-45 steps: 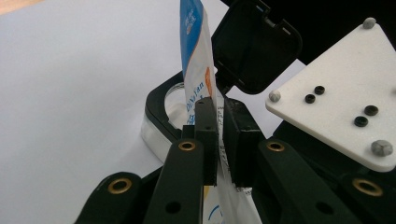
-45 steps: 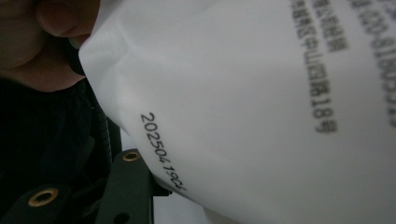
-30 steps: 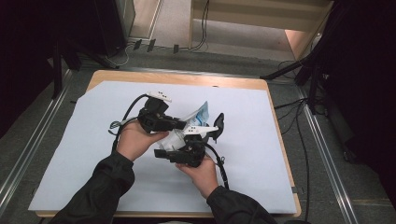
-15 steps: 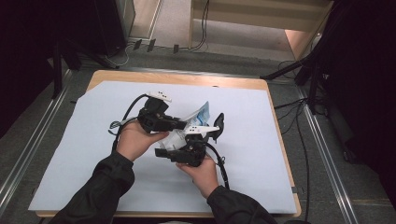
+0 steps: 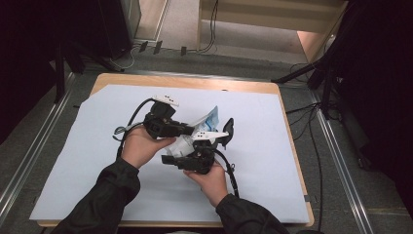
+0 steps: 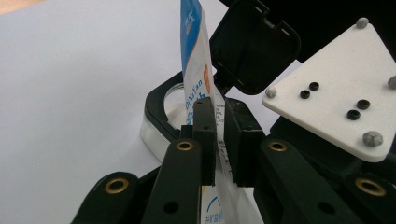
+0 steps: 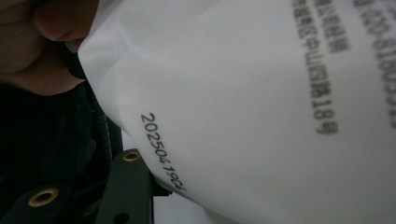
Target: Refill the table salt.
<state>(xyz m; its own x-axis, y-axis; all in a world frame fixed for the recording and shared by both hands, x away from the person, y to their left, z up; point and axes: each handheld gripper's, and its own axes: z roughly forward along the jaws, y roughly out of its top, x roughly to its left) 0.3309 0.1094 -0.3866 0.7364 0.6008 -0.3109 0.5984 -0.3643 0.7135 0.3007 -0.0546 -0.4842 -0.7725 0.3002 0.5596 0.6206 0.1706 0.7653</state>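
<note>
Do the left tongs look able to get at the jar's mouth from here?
Probably yes. The left tongs, shut on the packet, sit just in front of the jar, whose black lid is flipped up and back, leaving the mouth uncovered. Nothing visible lies between them.

packet (image 5: 208,120) above container (image 6: 161,105), on table (image 5: 272,126).

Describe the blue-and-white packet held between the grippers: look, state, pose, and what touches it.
The packet is a thin, flexible sachet, white with blue and orange print; its back carries black text and a stamped date code. It stands on edge, pinched by the left gripper, whose pads press both faces. Behind it sits a clear container with an open black flip lid. Whether the packet is torn open cannot be told.
</note>
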